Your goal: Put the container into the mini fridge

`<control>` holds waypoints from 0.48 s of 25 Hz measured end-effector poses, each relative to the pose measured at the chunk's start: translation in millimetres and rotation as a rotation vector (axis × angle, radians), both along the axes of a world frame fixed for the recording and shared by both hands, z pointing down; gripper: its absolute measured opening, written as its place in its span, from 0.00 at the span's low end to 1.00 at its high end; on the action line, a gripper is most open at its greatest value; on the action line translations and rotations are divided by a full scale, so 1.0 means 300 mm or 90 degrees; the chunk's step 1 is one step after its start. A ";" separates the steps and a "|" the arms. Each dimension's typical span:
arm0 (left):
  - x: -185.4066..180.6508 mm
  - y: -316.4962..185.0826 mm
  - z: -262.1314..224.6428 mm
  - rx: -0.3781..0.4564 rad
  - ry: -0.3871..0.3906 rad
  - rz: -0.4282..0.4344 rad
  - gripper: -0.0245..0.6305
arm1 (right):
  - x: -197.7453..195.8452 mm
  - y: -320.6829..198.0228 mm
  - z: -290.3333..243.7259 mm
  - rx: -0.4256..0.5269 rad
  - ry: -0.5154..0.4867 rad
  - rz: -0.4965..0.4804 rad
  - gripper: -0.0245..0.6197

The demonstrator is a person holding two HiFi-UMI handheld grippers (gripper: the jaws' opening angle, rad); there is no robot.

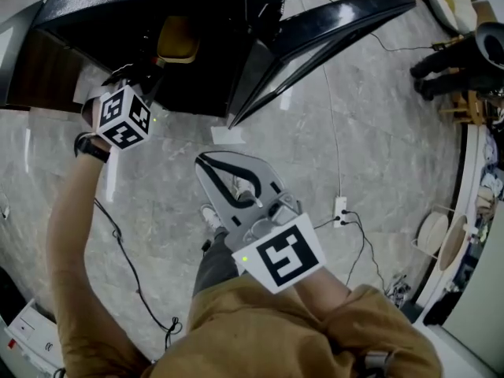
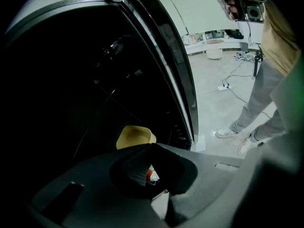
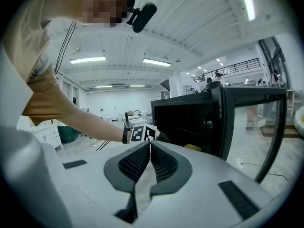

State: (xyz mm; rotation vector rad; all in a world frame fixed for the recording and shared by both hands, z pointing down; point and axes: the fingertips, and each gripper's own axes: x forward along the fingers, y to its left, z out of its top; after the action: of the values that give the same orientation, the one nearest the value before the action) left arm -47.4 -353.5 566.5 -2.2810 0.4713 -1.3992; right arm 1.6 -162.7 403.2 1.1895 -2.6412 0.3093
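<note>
My left gripper (image 2: 149, 151) is clenched, its jaws pressed together with no grip on the container. A small orange-and-white speck shows at the pads, and I cannot tell what it is. This gripper hangs just in front of the open mini fridge (image 1: 118, 6), pointing down into its dark cavity.

The yellow container (image 2: 135, 137) sits inside the mini fridge, low in the cavity and toward the hinged side. It lies just beyond my left jaw tips and apart from them.

The fridge door (image 1: 331, 30) stands swung wide open on the right of the head view.

My right gripper (image 3: 150, 144) is clenched too, pads meeting with nothing between them. It hovers over the grey marbled floor (image 1: 378, 156), well clear of the fridge's front edge, pointing toward the opening.
</note>
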 end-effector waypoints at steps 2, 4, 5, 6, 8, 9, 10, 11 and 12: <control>-0.021 0.026 -0.032 -0.004 0.004 -0.006 0.04 | -0.023 0.020 -0.031 0.006 0.019 -0.016 0.04; -0.038 0.048 -0.067 -0.005 0.015 -0.013 0.04 | -0.044 0.035 -0.059 0.014 0.030 -0.023 0.04; -0.044 0.055 -0.084 -0.006 0.023 -0.019 0.04 | -0.051 0.040 -0.071 0.016 0.033 -0.025 0.04; -0.049 0.061 -0.101 -0.008 0.034 -0.027 0.04 | -0.056 0.045 -0.080 0.018 0.039 -0.026 0.04; -0.060 0.080 -0.137 -0.012 0.062 -0.048 0.04 | -0.072 0.058 -0.099 0.020 0.050 -0.028 0.04; -0.066 0.094 -0.154 -0.015 0.082 -0.060 0.04 | -0.083 0.067 -0.109 0.022 0.055 -0.028 0.04; -0.070 0.110 -0.168 -0.021 0.105 -0.073 0.04 | -0.095 0.076 -0.117 0.024 0.059 -0.028 0.04; -0.072 0.129 -0.177 -0.028 0.127 -0.084 0.04 | -0.106 0.084 -0.125 0.026 0.061 -0.028 0.04; -0.070 0.146 -0.180 -0.036 0.146 -0.093 0.04 | -0.115 0.090 -0.133 0.030 0.062 -0.027 0.04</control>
State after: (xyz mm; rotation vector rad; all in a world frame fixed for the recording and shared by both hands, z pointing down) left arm -68.3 -309.6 512.4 -2.5102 0.6899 -1.2354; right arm -32.8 -135.8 363.3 1.1299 -2.5993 0.1790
